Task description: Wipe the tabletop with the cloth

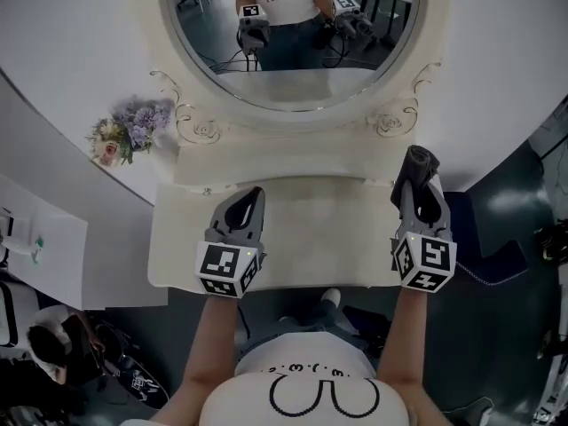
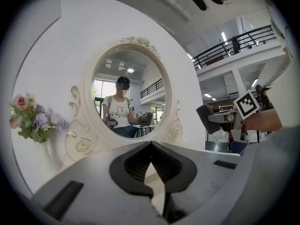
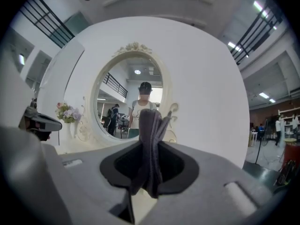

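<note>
Your right claw (image 3: pixel 149 170) is clamped on the cloth (image 3: pixel 151 139). The grey fabric is bunched into a narrow fold that sticks out past the tips toward the mirror (image 1: pixel 293 82). That grip suits carrying, but it leaves little flat fabric to press on the table (image 1: pixel 319 229). The claw sits below the mirror's right side, over the table's right edge, and the cloth looks clear of the surface, so I judge the wiping not yet begun.

Your left claw (image 2: pixel 150 146) has its tips together with nothing between them. It is parked below the mirror's left side, probably to keep the wiping path open. The flowers (image 1: pixel 129 131) stand left of the mirror, off the table.
</note>
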`<state>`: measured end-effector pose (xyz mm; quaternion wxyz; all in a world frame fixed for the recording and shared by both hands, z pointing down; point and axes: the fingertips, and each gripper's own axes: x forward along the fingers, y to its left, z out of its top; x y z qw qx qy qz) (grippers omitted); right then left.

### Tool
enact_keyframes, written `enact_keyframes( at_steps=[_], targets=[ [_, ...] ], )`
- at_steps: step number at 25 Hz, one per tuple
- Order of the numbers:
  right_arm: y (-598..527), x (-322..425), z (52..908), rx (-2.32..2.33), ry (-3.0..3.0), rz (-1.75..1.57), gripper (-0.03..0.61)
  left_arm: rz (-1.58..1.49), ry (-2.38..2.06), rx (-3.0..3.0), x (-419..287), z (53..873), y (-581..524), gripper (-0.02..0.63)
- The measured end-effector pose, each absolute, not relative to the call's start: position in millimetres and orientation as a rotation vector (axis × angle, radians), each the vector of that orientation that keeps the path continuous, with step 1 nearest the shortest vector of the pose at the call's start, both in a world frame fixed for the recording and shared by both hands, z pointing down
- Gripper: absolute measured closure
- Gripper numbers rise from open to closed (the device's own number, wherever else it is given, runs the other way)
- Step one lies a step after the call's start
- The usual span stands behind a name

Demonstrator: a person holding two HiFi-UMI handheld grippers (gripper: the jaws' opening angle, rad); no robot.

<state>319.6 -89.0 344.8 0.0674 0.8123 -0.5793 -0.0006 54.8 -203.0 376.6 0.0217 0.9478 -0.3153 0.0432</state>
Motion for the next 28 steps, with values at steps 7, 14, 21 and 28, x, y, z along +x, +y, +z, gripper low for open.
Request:
enact_keyframes(
  at_steps=[7,14,21,28],
  targets=[
    [-94.0,232.3,336.9,2.314,-1.853,-0.145,0.491,0.007,-1.106,2.939,2.0,351.6,-206.6,0.615],
    [-94.2,170.6,321.4,2.241,-1.929,-0.193,0.491,-0.047,-1.068,2.983,-29.7,341.9,-201.1,0.615],
    [-91.5,145.4,313.8,2.238,-1.974,-0.21,0.492,-0.075,-1.062,2.991,-44.9,336.2,-189.8,0.615],
    [-82.4,139.6,306.5,2.186,-2.047,-0.258,0.492,-0.153,-1.105,2.989,-44.0,320.3,-174.4,0.615]
  ],
)
